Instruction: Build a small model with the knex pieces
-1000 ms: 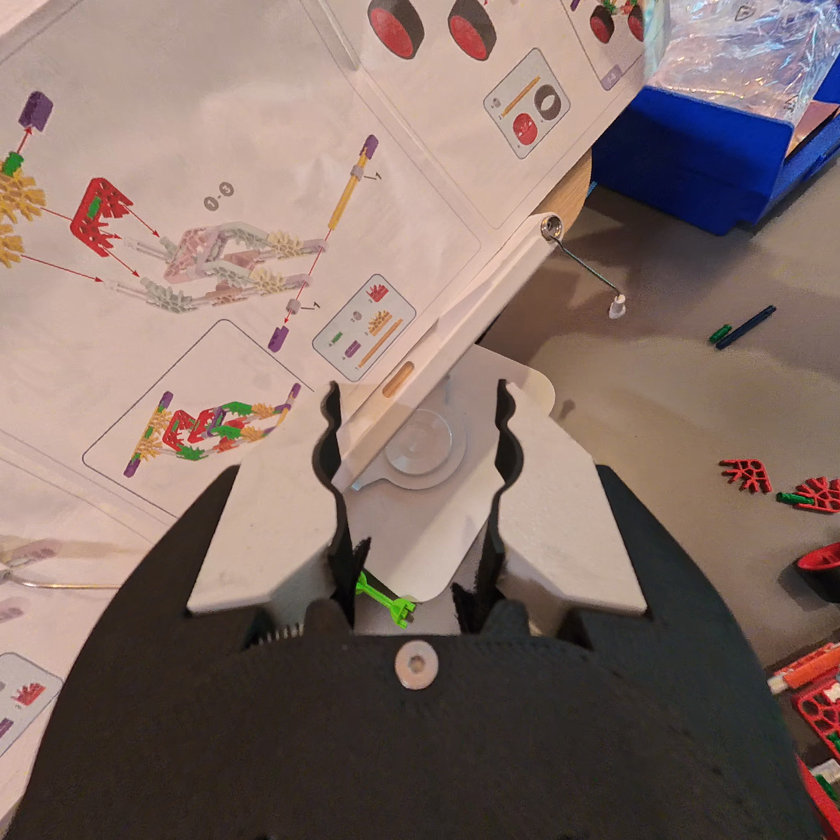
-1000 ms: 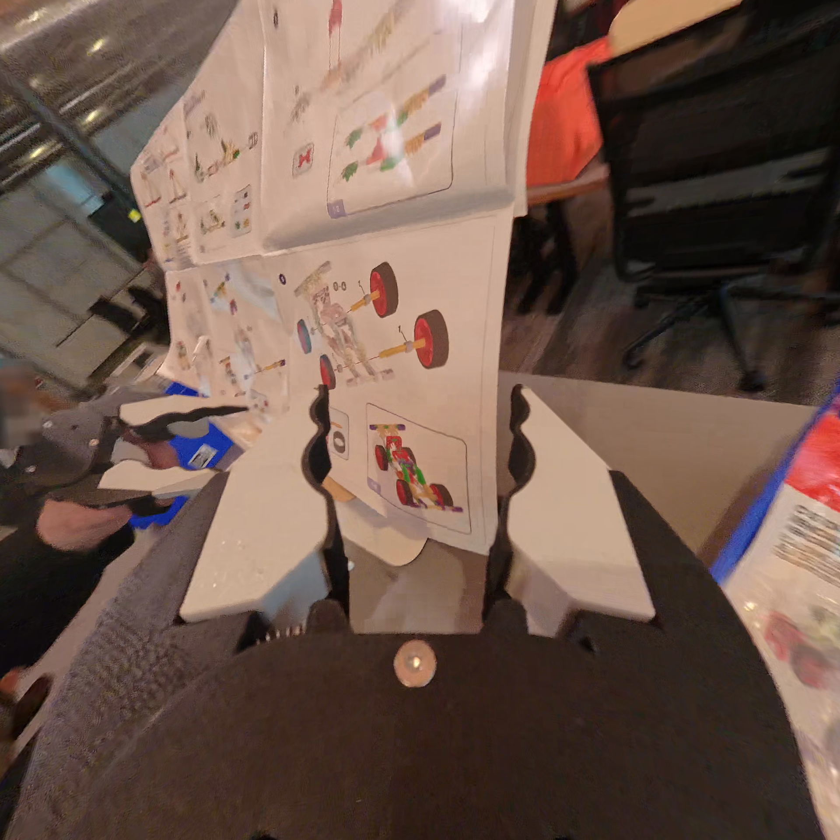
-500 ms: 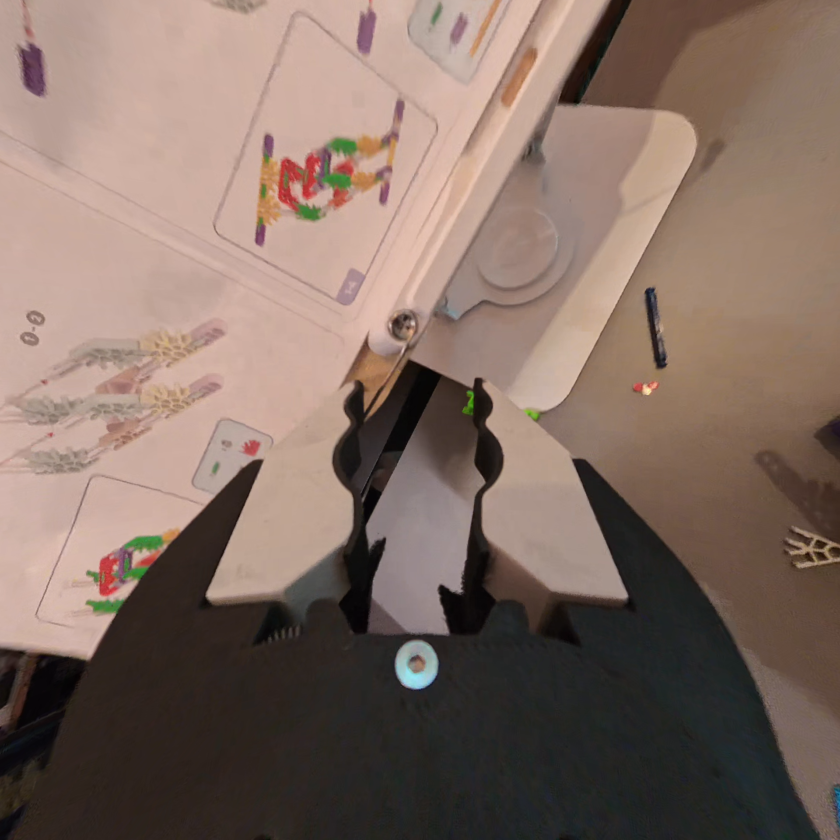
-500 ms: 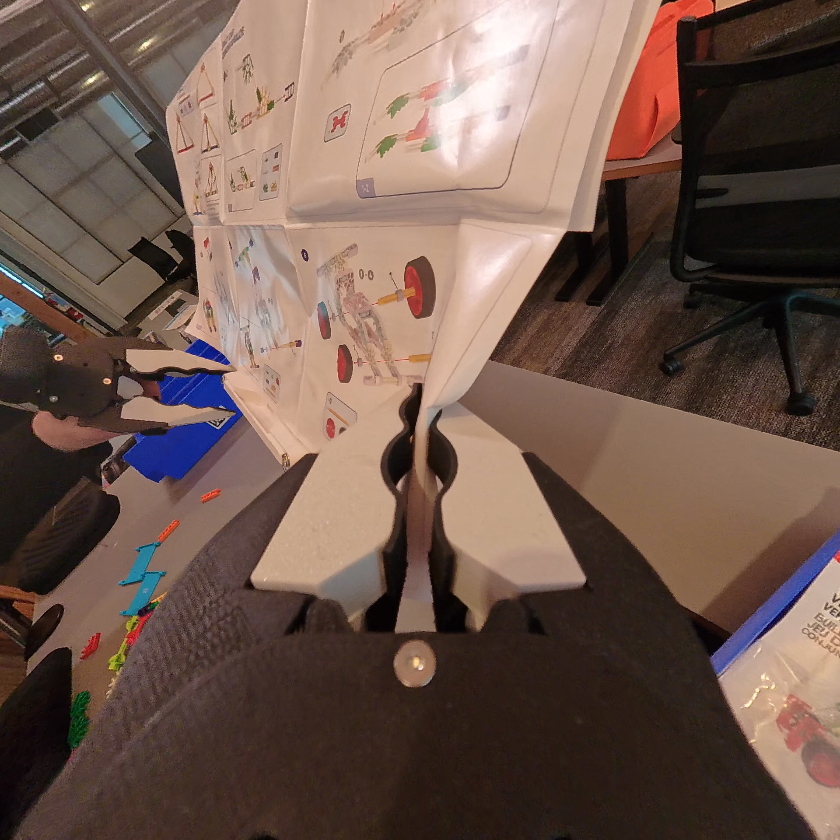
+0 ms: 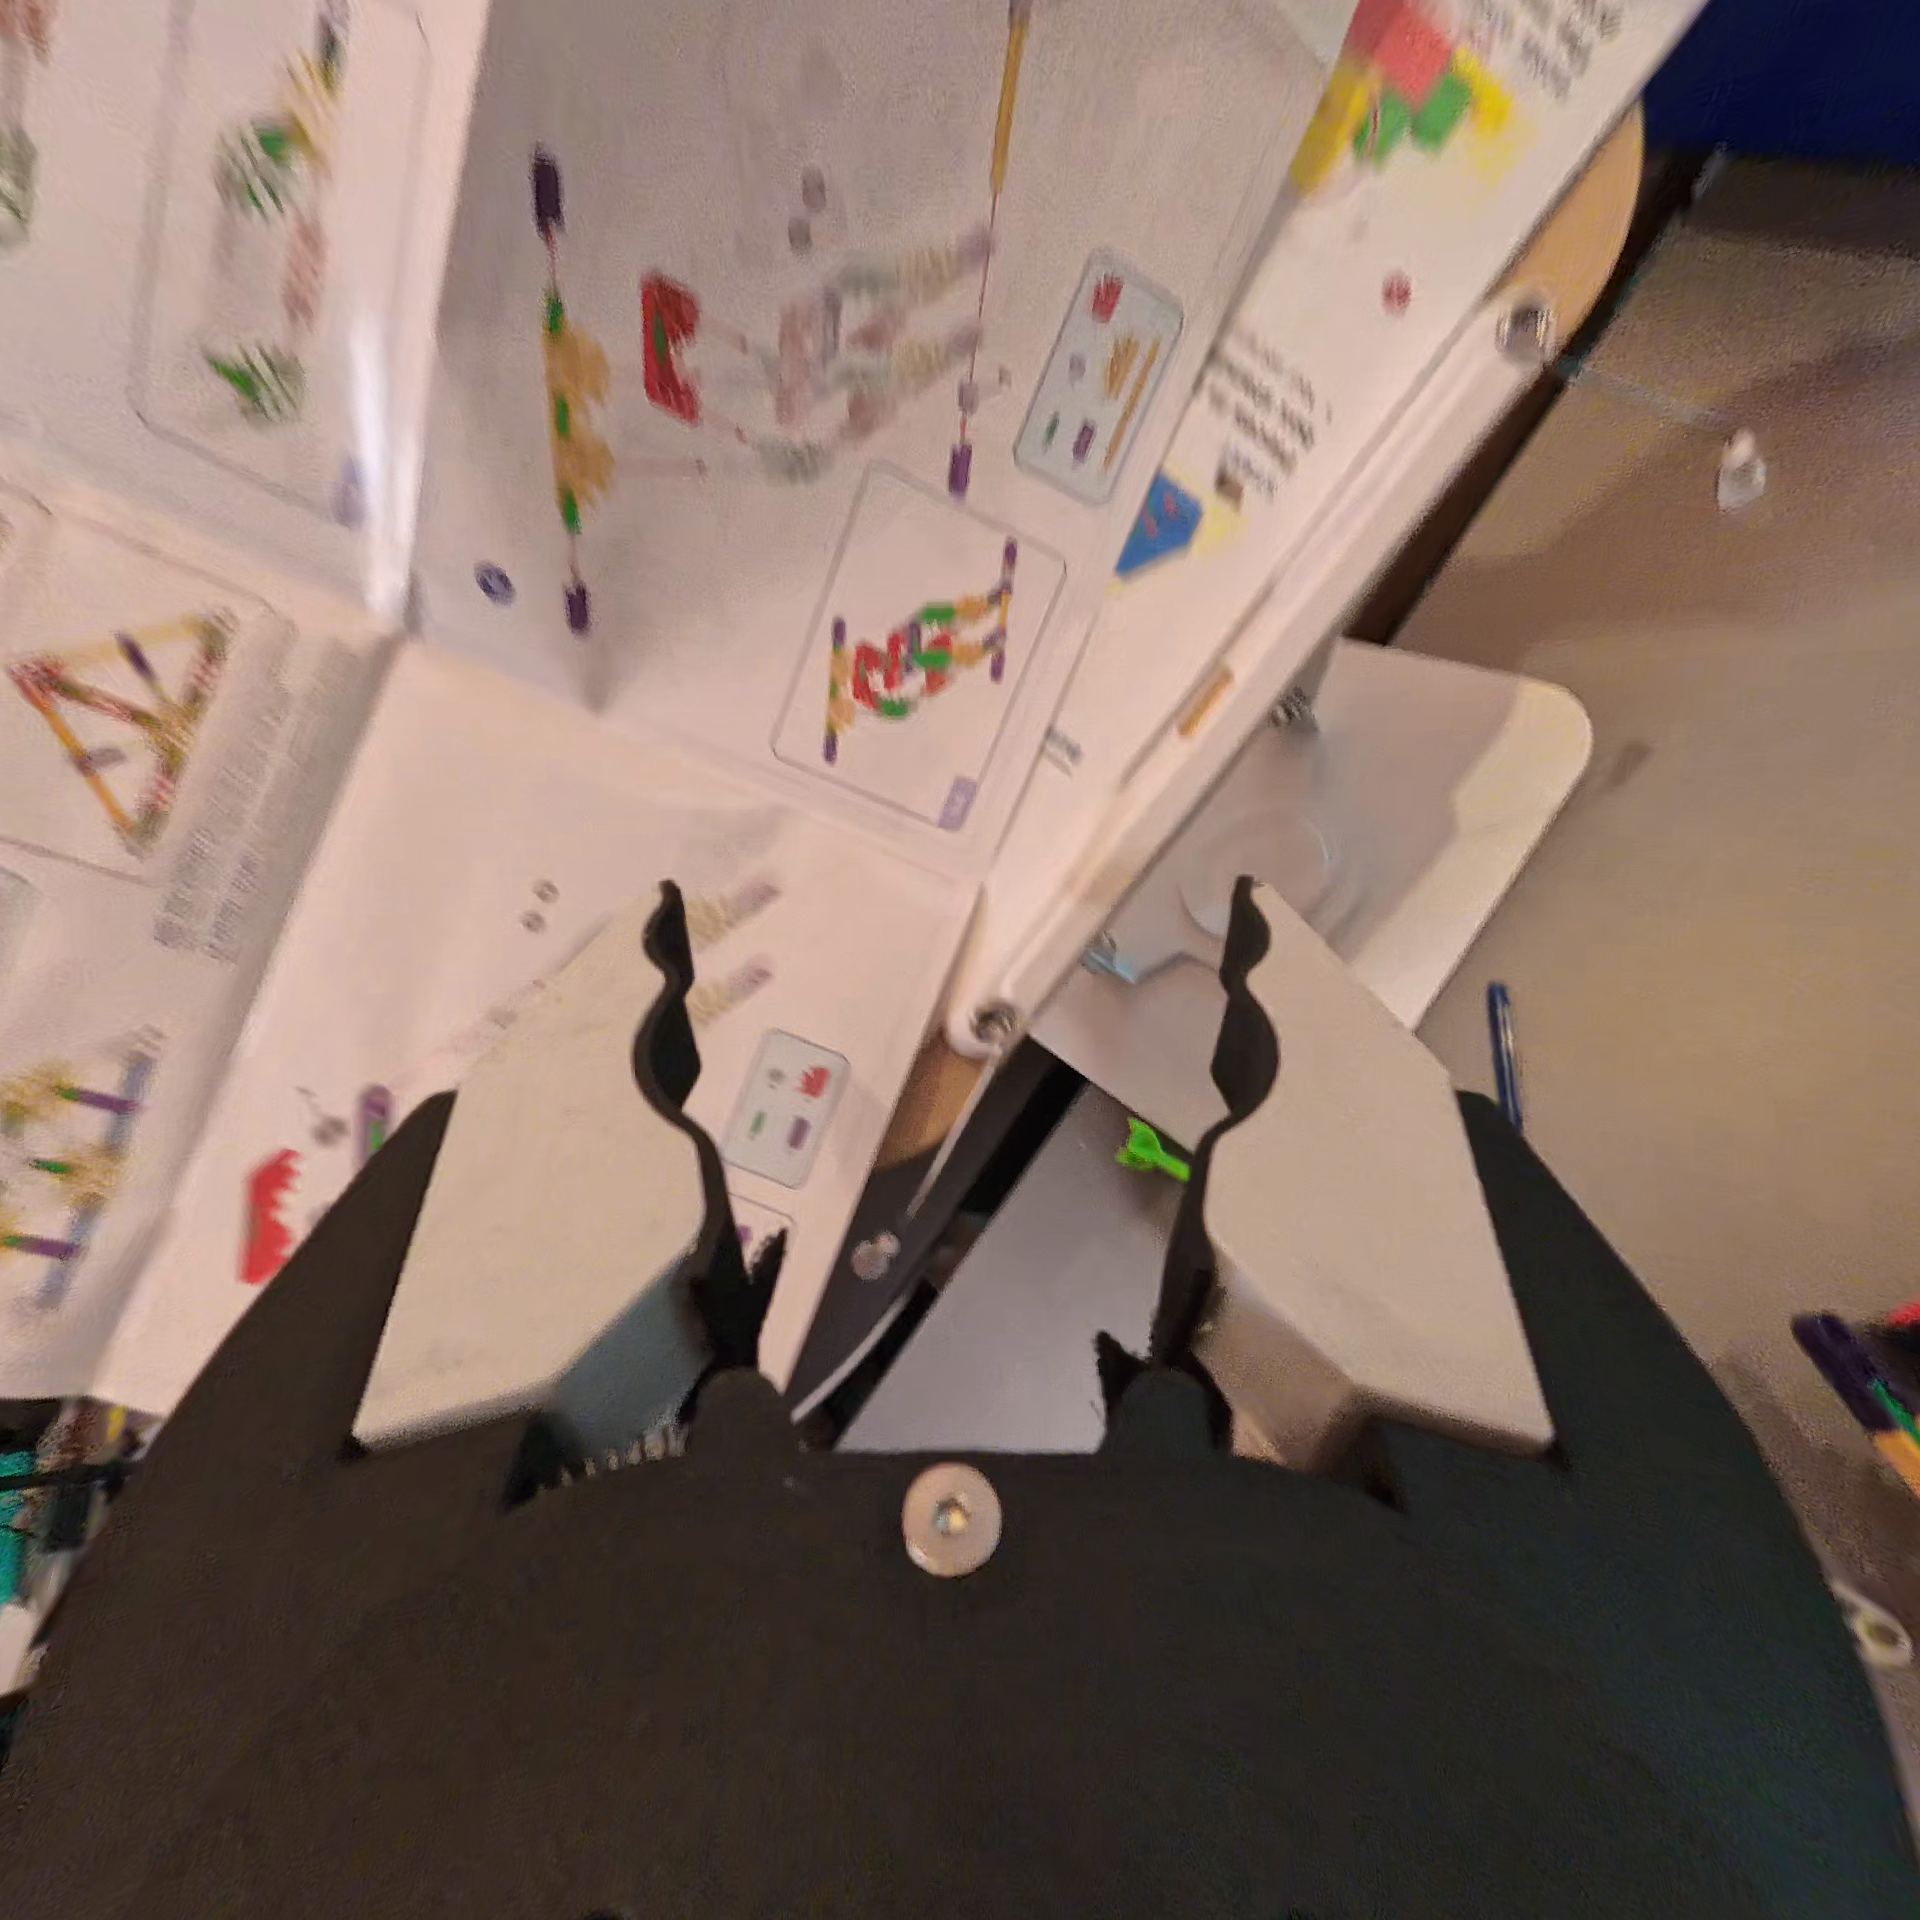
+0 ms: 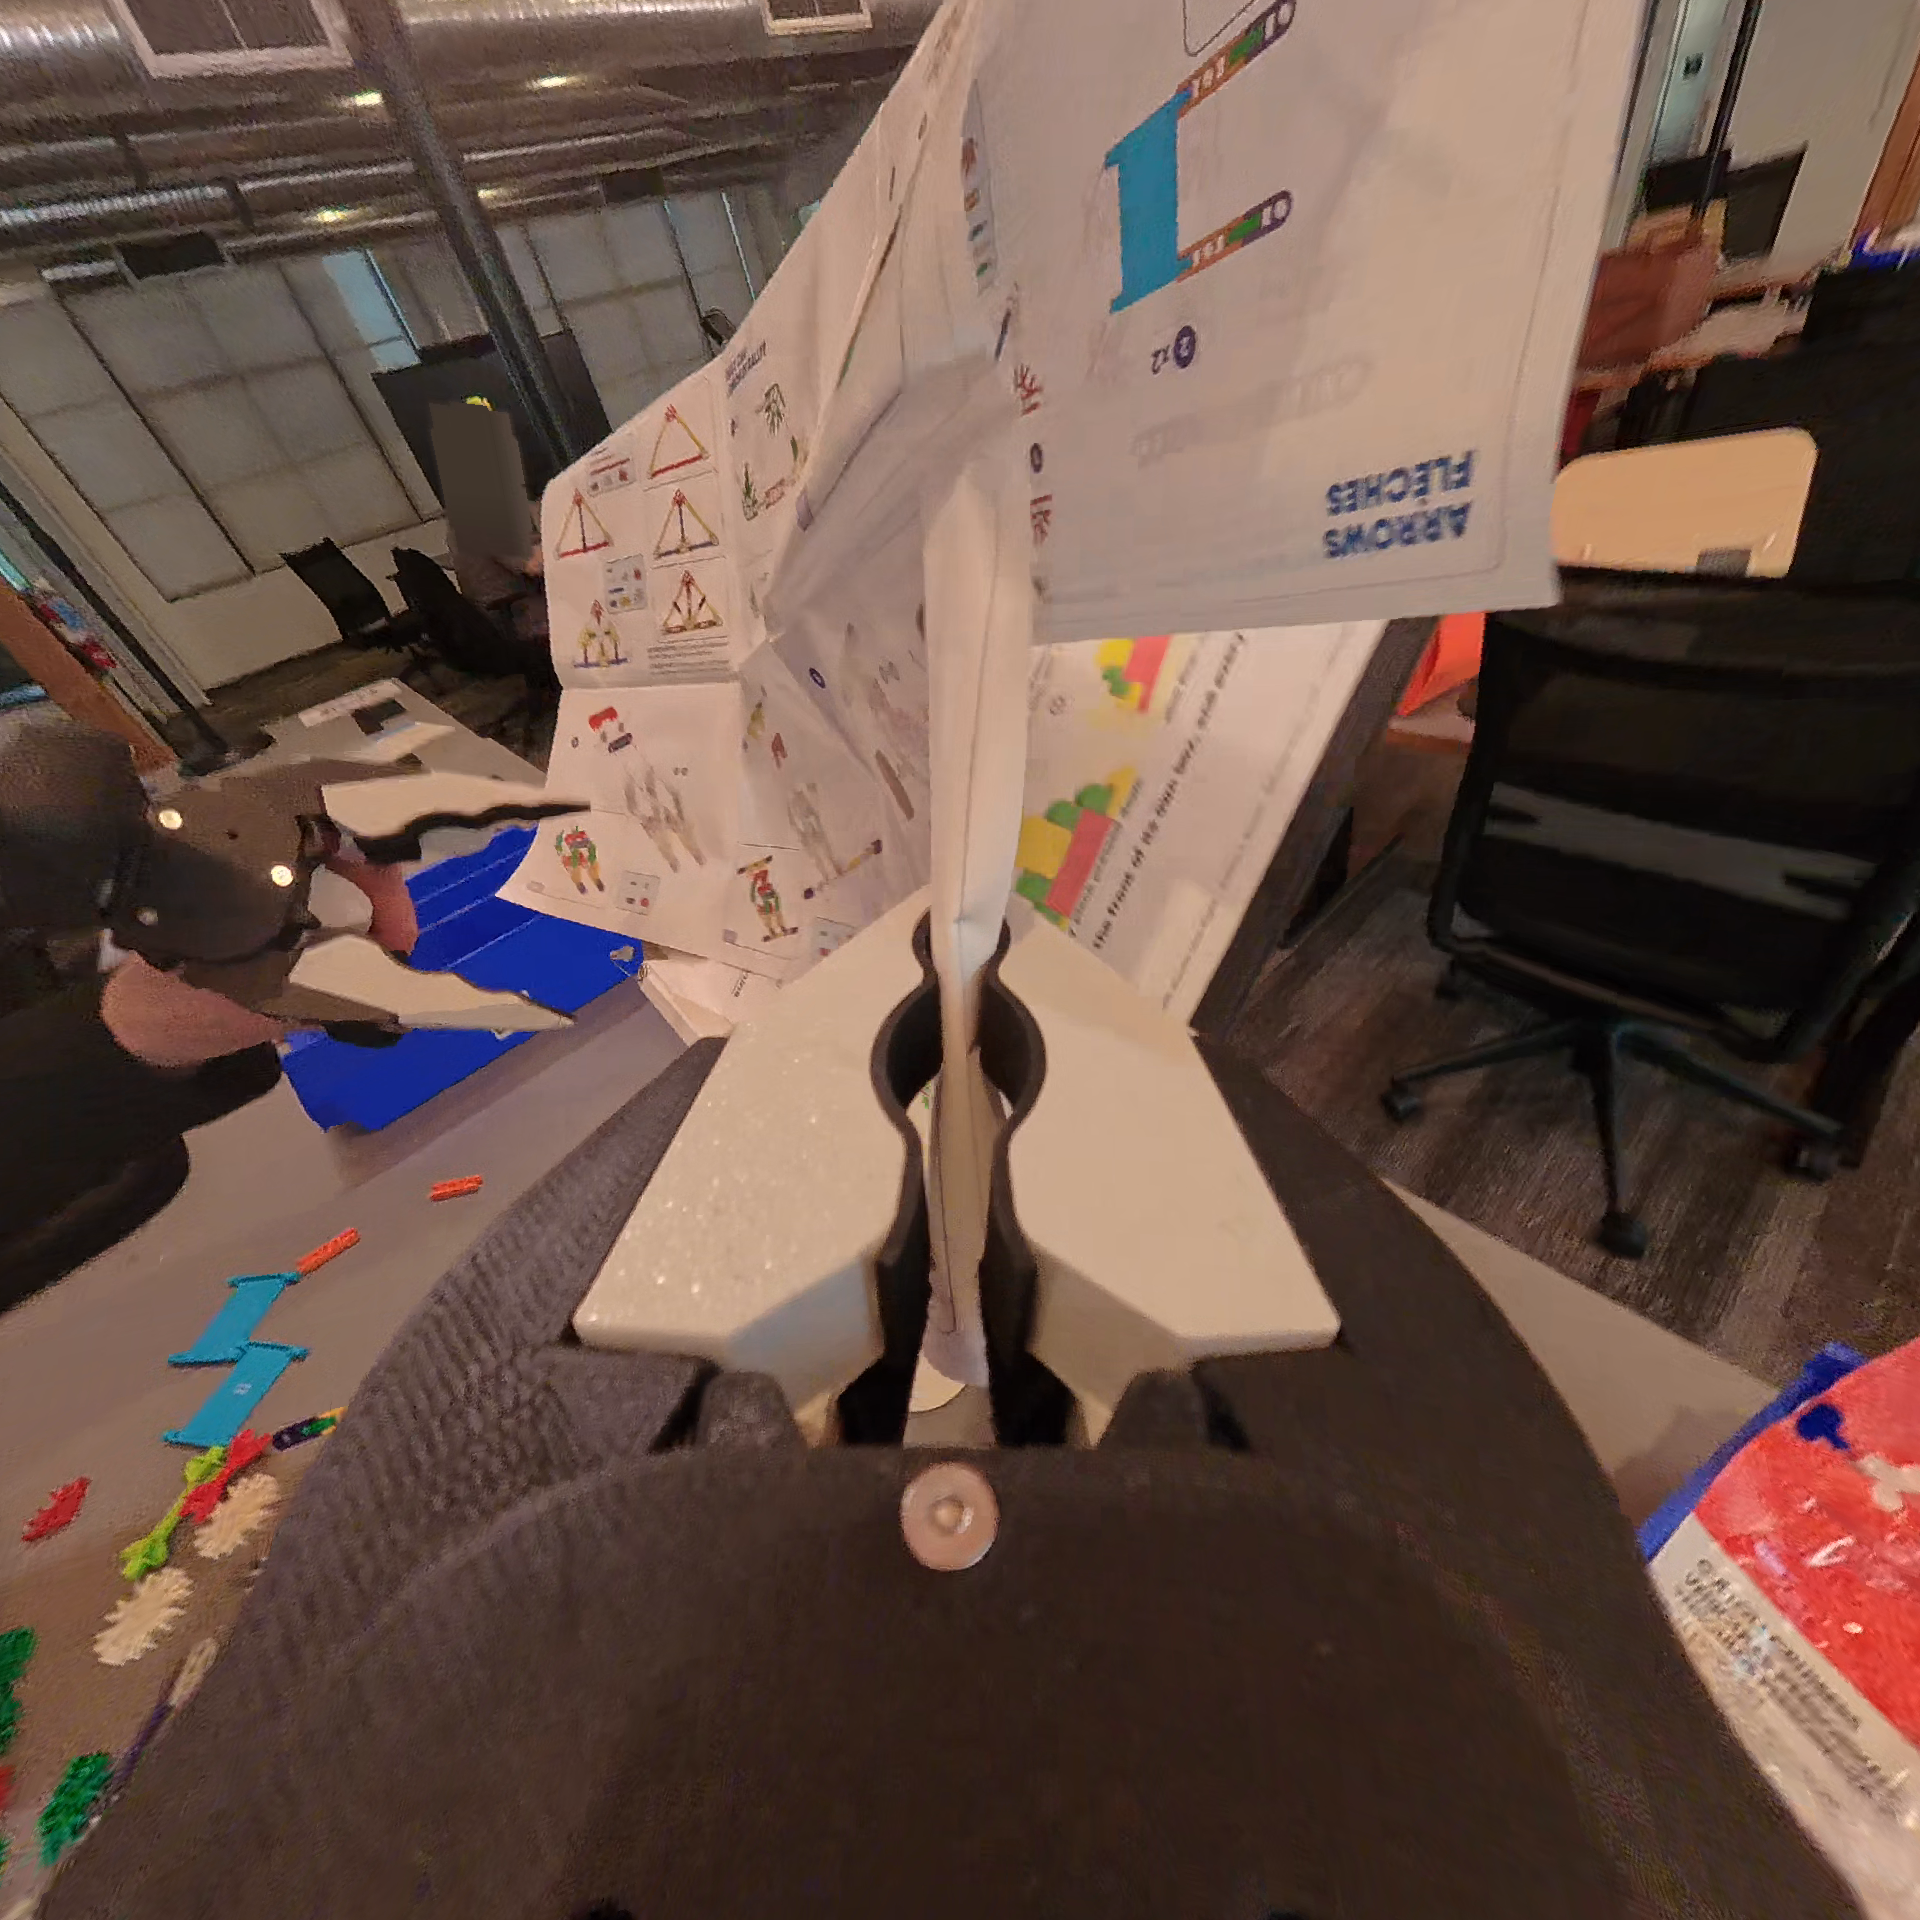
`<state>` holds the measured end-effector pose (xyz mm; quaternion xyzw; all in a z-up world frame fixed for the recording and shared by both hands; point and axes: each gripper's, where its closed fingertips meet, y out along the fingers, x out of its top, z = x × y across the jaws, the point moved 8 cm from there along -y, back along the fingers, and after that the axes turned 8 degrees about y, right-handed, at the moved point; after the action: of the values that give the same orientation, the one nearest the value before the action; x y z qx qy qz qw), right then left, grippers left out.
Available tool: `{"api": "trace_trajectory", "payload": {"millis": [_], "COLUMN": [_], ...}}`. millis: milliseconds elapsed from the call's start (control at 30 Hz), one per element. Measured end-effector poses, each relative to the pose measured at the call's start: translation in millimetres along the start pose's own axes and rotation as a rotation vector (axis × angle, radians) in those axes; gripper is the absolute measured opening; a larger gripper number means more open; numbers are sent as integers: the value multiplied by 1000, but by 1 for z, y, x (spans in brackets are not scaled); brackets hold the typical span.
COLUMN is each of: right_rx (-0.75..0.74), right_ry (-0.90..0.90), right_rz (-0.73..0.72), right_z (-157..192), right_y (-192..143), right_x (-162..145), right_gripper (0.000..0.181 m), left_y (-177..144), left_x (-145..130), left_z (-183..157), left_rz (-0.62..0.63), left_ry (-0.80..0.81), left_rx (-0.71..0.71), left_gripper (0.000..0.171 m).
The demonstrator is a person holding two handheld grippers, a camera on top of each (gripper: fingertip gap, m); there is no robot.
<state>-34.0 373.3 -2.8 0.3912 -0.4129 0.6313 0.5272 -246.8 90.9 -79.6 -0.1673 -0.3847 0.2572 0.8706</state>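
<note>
Right gripper (image 6: 961,997) is clamped tight on the large white folded paper instruction sheet (image 6: 966,748), its two white fingers (image 6: 790,1143) pressed together with a folded edge of the sheet running straight up from between them. The sheet fans out above and to the left of that gripper, printed panels of coloured building-toy diagrams facing outward, and its upper flap droops over to the right. Off to the left of the right gripper, farther back, the left gripper (image 6: 561,914) shows with its jaws spread wide, empty, its tips just beside the sheet's lower left corner; behind it sits a blue plastic bin (image 6: 488,966) on the grey tabletop (image 6: 343,1174). Scattered low on the left are small plastic construction pieces, among them light blue flat connectors (image 6: 234,1351) and an orange rod (image 6: 455,1187). To the right stands a black office chair (image 6: 1683,831). Switching to the left wrist view: the left gripper (image 5: 956,904) is held apart, nothing between its fingers, with the sheet (image 5: 644,436) spread ahead and to the left. Ahead and right, a white document stand with a flat base (image 5: 1455,790) props the paper. Just inside the right finger lies a small bright green plastic connector piece (image 5: 1148,1151), untouched, on the table.
</note>
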Motion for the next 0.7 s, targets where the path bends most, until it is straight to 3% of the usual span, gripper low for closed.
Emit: {"api": "trace_trajectory", "payload": {"millis": [100,233,300,367,433,467,567,600,633,700], "right_rx": [-20,-57,-32,-24,2,8,11,9,0,11], "right_ry": [-144,-354,-429,-482,-494,-514,-554,-556,-558,-566], "right_rz": [7,-8,-30,-36,-49,-59,-59,-51,-45,-55], "right_z": [35,70,83,90,94,96,99,100,100,107], "right_y": [-8,-20,-25,-29,-34,-37,-46,-49,-52,-60], "right_x": [11,4,-7,-21,-32,-36,-45,-47,-50,-55], "right_gripper": [0,0,0,0,0,0,0,0,0,0], "left_y": [-22,-64,-75,-71,-57,-49,-31,-29,-30,-39], "left_x": [41,93,113,123,122,120,112,109,108,109], "left_z": [28,107,144,171,177,180,163,155,148,135], "left_rz": [-145,-258,-252,-234,-155,-107,-27,0,-4,-30], "left_ry": [-6,95,174,203,179,168,149,159,202,263], "left_rx": [84,207,227,149,-111,-174,-447,-506,-511,-451], "left_gripper": [101,106,113,121,106,96,44,15,0,0]}}
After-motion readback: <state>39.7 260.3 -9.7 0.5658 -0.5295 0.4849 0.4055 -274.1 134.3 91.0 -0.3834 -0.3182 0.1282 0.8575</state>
